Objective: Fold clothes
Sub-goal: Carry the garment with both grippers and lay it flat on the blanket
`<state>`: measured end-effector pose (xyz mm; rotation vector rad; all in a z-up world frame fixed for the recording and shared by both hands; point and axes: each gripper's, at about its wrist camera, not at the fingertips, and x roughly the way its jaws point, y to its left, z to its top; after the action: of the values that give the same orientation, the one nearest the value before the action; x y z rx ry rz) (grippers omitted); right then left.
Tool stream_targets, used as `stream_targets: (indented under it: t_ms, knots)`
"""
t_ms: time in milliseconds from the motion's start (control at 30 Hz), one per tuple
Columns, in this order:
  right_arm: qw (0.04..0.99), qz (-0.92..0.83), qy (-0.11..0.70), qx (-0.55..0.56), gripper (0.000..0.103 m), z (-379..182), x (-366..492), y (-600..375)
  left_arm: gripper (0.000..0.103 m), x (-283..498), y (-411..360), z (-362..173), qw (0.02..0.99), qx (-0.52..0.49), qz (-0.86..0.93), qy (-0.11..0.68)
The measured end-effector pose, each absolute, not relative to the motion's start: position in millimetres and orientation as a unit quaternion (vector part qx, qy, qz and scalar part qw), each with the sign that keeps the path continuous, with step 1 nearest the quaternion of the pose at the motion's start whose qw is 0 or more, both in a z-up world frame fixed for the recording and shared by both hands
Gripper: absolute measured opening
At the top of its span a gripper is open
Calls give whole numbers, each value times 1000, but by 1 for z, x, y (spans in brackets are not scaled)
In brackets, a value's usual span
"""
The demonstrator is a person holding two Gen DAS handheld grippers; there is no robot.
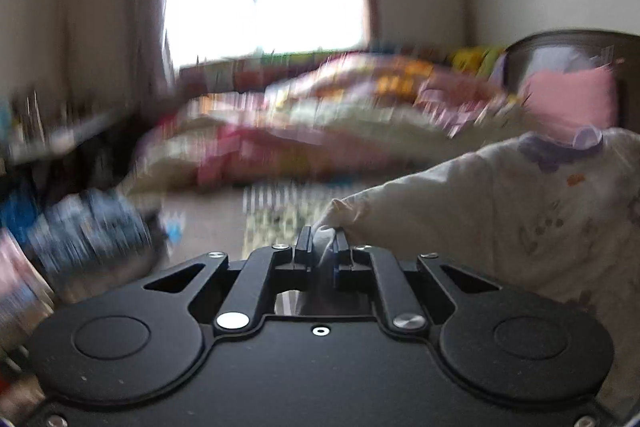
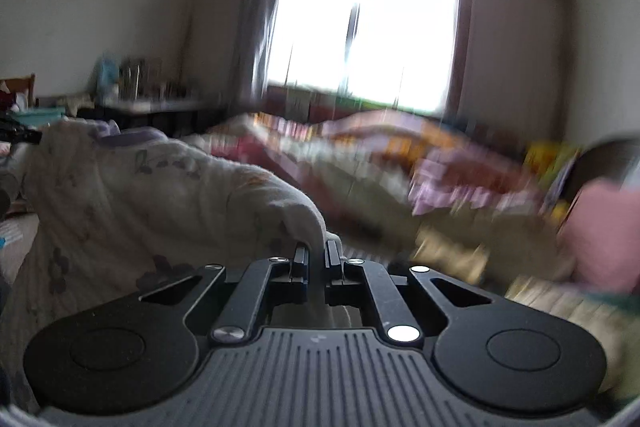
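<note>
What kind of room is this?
Most likely a bedroom in a home. There is a bed heaped with colourful bedding, a pink pillow at its head, and a bright window with curtains behind it.

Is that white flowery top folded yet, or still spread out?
Spread out, not folded. The white top hangs stretched in the air, one end pinched in the left gripper, the other in the right gripper.

The left tongs [image 1: 323, 241] are pinched tight on a bit of the white shirt [image 1: 500, 219] and point a little down, and the right tongs [image 2: 317, 250] are pinched tight on another bit of it and point a little down too
</note>
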<state>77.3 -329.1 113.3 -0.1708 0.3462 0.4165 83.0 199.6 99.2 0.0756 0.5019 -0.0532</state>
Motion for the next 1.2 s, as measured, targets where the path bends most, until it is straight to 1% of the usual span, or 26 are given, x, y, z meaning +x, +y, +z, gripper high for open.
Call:
stream_targets:
  t_ms: [33,67,100,167,200,267,367,400,500,533,567,600,633,667,700,733,800,867,900,933,967,1000,1033,1200]
  knots:
    - [952,200,218,-82,11,91,113,-314,20,115,207,79,959,34,-20,282]
    - [944,186,261,-82,18,65,149,-300,33,144,215,56,950,40,13,309]
    - [939,168,290,-83,25,41,175,-288,31,156,216,44,946,46,38,318]
    - [931,151,323,-78,26,4,203,-272,30,172,216,26,938,58,81,331]
    - [929,162,328,-61,26,-7,204,-267,31,170,211,22,939,56,77,331]
    - [926,177,332,-43,36,-25,198,-259,31,163,200,15,942,49,58,328]
    - [926,165,338,-41,37,-48,187,-259,35,152,190,-4,938,35,35,343]
    - [926,160,343,-19,37,-51,181,-265,39,149,191,-11,936,25,32,350]
    - [928,131,346,42,40,-61,165,-287,39,135,195,-31,930,-11,31,366]
    - [931,113,342,57,44,-62,157,-297,39,133,196,-36,929,-23,30,369]
    - [934,97,339,61,52,-65,148,-303,39,131,196,-39,928,-33,30,370]
    - [937,79,335,58,59,-68,138,-307,39,126,194,-40,928,-45,31,368]
    - [940,64,332,52,73,-73,132,-310,40,122,192,-40,928,-57,32,366]
    - [940,57,332,44,78,-79,128,-311,43,120,191,-40,928,-74,32,363]
    - [940,60,334,37,78,-84,124,-311,46,118,190,-40,928,-92,31,360]
    - [939,69,337,25,77,-88,121,-309,46,117,188,-41,927,-111,28,357]
    - [936,64,344,-41,77,-97,120,-294,47,116,184,-46,924,-141,21,355]
    - [935,45,336,-104,81,-106,120,-281,48,113,177,-52,920,-165,13,356]
    - [934,41,329,-133,82,-111,120,-275,48,112,175,-55,917,-174,9,358]
    - [933,43,321,-158,78,-116,120,-272,48,111,173,-58,914,-183,5,361]
    - [932,50,313,-178,54,-119,120,-270,48,109,171,-61,912,-187,1,365]
    - [929,58,312,-193,35,-121,121,-269,48,108,168,-63,911,-187,-3,368]
    - [925,58,313,-206,20,-119,123,-270,48,106,167,-63,911,-184,-4,370]
    - [923,-27,223,-314,21,-70,127,-302,49,95,169,-66,907,-190,-9,375]
